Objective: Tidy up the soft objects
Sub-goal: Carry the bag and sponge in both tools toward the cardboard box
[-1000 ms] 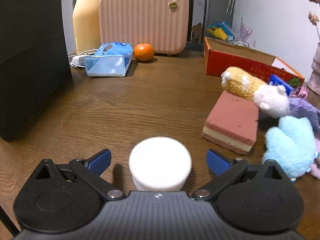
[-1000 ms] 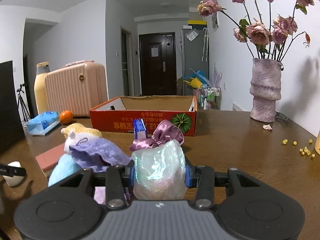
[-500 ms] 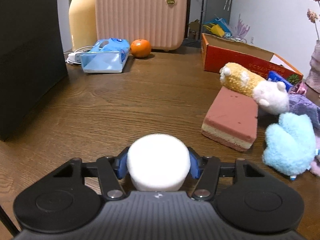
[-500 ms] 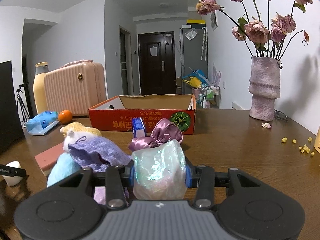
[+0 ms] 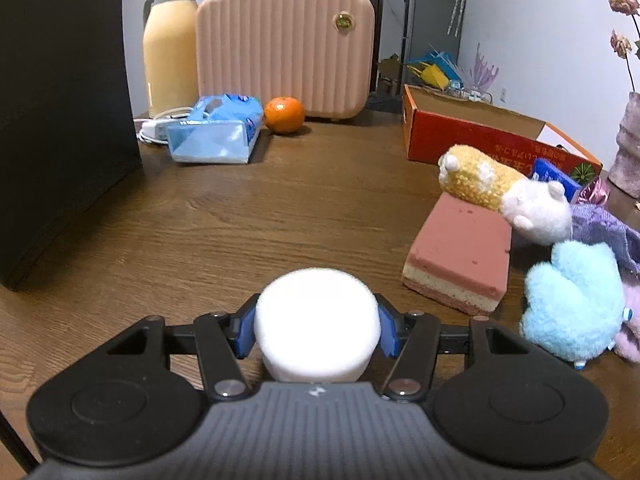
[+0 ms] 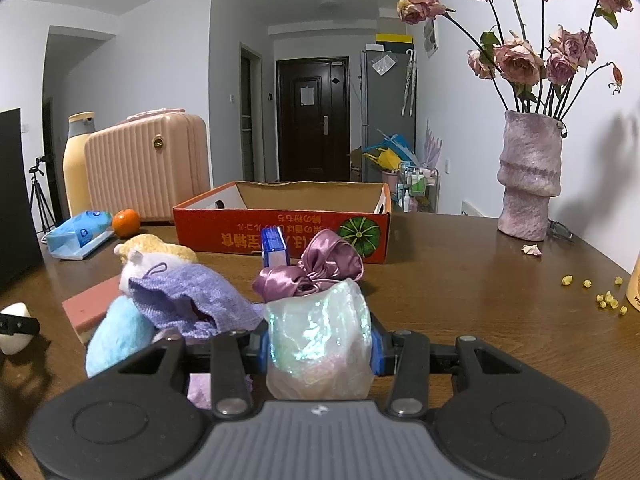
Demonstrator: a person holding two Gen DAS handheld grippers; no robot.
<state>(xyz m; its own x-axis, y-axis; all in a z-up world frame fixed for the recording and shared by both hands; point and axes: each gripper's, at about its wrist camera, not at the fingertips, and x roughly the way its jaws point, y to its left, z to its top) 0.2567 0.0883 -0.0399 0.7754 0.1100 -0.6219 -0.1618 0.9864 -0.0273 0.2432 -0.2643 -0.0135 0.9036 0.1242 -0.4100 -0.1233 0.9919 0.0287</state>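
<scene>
My left gripper (image 5: 317, 330) is shut on a round white sponge (image 5: 316, 320) just above the wooden table. My right gripper (image 6: 318, 346) is shut on an iridescent pouch (image 6: 318, 340). A pile of soft things lies between them: a pink sponge block (image 5: 460, 254), a yellow and white plush (image 5: 500, 192), a light blue plush (image 5: 572, 304), a purple knit cloth (image 6: 188, 296) and a purple satin scrunchie (image 6: 320, 268). An open red cardboard box (image 6: 280, 228) stands behind the pile. The white sponge also shows at the left edge of the right wrist view (image 6: 14, 326).
A pink suitcase (image 5: 286, 48), a yellow thermos (image 5: 170, 44), a blue tissue pack (image 5: 212, 130) and an orange (image 5: 284, 114) stand at the table's back left. A black block (image 5: 60, 100) is on the left. A vase of roses (image 6: 528, 180) and yellow crumbs (image 6: 600, 296) are on the right.
My left gripper has closed on the white sponge and lifted it slightly. My right gripper has kept its hold on the pouch and barely moved.
</scene>
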